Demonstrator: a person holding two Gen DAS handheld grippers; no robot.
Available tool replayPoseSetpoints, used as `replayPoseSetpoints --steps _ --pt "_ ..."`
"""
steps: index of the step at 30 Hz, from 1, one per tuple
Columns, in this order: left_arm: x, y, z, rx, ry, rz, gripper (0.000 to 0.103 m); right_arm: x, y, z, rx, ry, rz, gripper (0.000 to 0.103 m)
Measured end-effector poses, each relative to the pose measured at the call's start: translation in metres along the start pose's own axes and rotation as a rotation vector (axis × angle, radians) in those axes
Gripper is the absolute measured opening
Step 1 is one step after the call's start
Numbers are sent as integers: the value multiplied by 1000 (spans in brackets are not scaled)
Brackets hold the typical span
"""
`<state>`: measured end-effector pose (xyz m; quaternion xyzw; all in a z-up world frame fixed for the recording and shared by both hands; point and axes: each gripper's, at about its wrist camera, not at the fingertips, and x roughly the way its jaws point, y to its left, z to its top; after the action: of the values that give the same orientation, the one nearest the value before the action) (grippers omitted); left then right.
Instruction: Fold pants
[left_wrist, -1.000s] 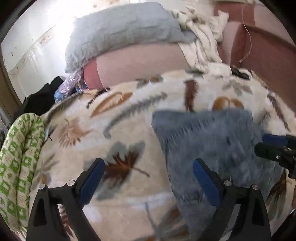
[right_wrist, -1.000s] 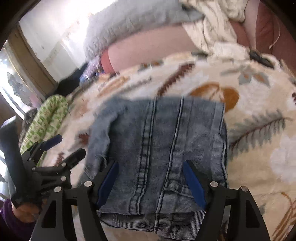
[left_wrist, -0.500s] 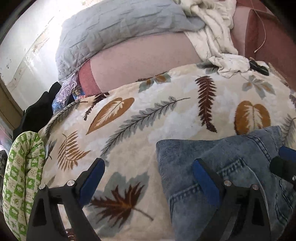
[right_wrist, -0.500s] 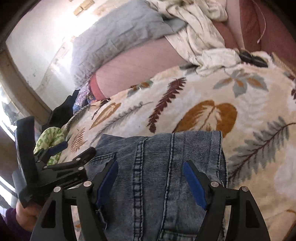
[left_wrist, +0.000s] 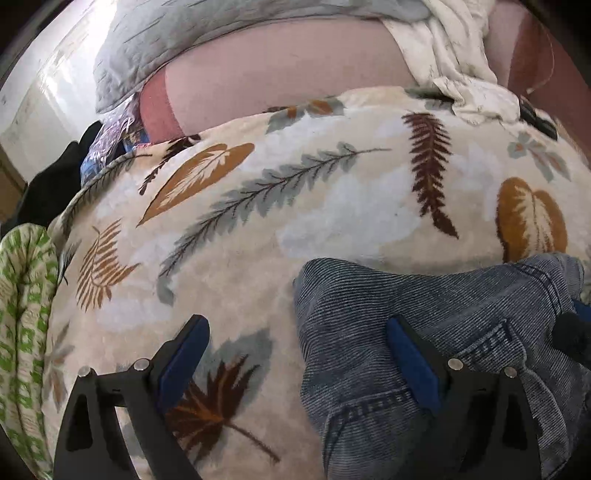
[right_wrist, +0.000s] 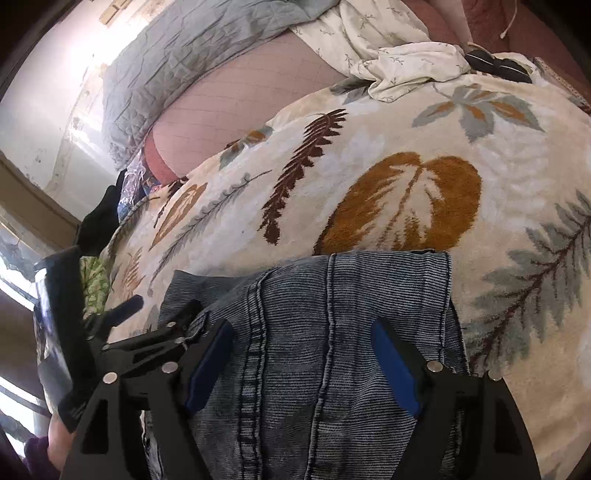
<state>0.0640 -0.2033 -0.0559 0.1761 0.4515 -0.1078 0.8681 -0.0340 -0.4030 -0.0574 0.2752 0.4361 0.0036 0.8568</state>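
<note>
Folded blue denim pants (left_wrist: 436, 332) lie on a cream leaf-print blanket (left_wrist: 295, 206). In the left wrist view my left gripper (left_wrist: 295, 350) is open, its right finger over the pants' left part and its left finger over bare blanket. In the right wrist view the pants (right_wrist: 314, 325) fill the lower middle, and my right gripper (right_wrist: 303, 354) is open with both fingers over the denim. The left gripper (right_wrist: 147, 325) shows at the pants' left edge there. The right gripper's tip (left_wrist: 576, 328) shows at the right edge of the left wrist view.
A grey quilted pillow (left_wrist: 229, 40) and a pink cushion (left_wrist: 288, 92) lie behind the blanket. A crumpled white cloth (right_wrist: 399, 55) and a dark object (right_wrist: 495, 66) sit at the far right. A green patterned cushion (left_wrist: 26, 314) and dark clothes (left_wrist: 55, 181) lie left.
Both grippers have dropped lower and closer to the pants, which now sit lower and larger in both views. Both grippers stay open.
</note>
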Motion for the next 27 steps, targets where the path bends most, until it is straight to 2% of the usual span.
replayPoseSetpoints --steps 5,9,14,18,22,27 --pt "-41 16 -11 -18 -80 -13 97 -24 7 -4 -20 -41 34 80" --pt "-81 26 -34 11 -148 -35 97 -51 20 -23 -82 -53 36 80" --pt "-111 15 -75 82 -167 -45 97 -73 39 -50 -226 -73 -50 80" --pt "-114 6 -97 101 -132 -54 97 -69 33 -68 -216 -34 -132 80" --pt "-112 5 -115 70 -108 -48 97 -69 43 -87 -309 -40 -221 80" --pt "-103 1 -124 85 -99 -38 97 -62 44 -98 -339 -15 -255 80"
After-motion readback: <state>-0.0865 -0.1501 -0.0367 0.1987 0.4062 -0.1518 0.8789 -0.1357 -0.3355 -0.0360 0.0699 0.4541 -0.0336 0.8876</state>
